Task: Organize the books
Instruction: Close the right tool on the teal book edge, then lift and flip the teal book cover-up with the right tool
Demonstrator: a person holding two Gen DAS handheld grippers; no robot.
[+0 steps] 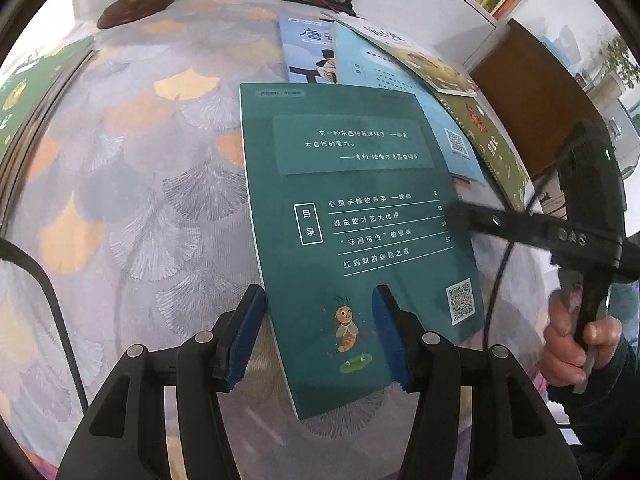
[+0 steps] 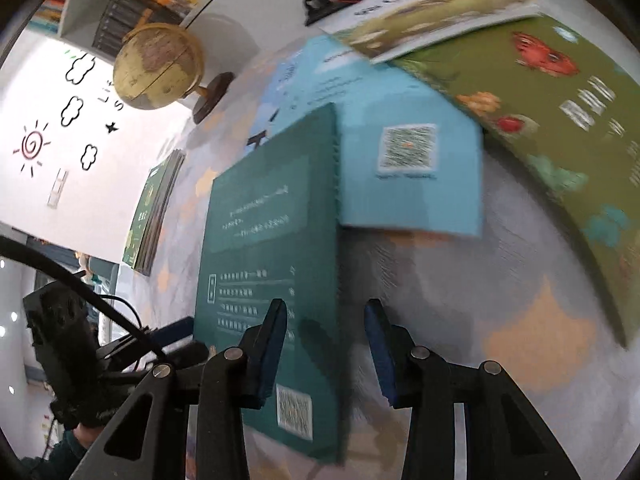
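Our spread left gripper [image 1: 318,334] straddles the dark teal paperback book [image 1: 356,216], lengthwise near-to-far; right gripper [image 2: 326,354] spread too.

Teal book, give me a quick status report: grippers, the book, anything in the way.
Left gripper open, straddling the teal book's near edge. Right gripper open at its right edge. Book flat on the tablecloth. Light blue book close behind, touching or overlapped.
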